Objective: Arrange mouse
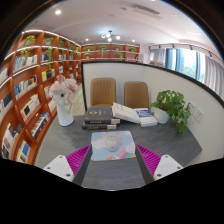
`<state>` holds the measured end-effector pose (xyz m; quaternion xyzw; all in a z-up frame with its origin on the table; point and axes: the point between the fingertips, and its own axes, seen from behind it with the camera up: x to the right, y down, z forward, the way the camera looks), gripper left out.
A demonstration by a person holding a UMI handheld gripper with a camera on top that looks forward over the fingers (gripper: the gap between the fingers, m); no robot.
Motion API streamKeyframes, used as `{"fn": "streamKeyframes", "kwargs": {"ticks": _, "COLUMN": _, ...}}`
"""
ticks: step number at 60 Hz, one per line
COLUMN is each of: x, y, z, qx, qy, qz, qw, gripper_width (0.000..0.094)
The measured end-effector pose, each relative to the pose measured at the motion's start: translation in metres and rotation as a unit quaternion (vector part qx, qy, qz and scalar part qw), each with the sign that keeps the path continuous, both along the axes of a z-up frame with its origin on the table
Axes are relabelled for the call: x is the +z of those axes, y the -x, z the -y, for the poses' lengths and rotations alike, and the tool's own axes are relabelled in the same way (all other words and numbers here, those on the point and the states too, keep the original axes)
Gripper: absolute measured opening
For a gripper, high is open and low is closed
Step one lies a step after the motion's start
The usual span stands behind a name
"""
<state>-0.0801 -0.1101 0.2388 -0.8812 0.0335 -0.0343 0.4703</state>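
The gripper (pixel 108 165) shows only the tips of its two fingers, with the magenta pads (pixel 78 157) partly seen; the rest of it lies below the view's lower edge. A pale rounded object (pixel 111 146) sits between the fingers, its lower part cut off and its kind too blurred to tell, so whether the pads touch it cannot be seen. Dark flat items (pixel 100 122) on the grey table (pixel 60 140) are too small to identify. Book titles on the bookshelves (pixel 30 90) are unreadable. Two chairs (pixel 103 92) are hidden below their backs by the table. The potted plant (pixel 173 105) hides its own pot.
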Motion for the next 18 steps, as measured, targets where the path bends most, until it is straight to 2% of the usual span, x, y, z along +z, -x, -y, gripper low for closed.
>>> {"fn": "streamKeyframes", "kwargs": {"ticks": 18, "x": 0.000, "y": 0.016, "z": 0.035, "qx": 0.005, "qy": 0.003, "qz": 0.001, "qw": 1.000, "gripper_width": 0.0866}}
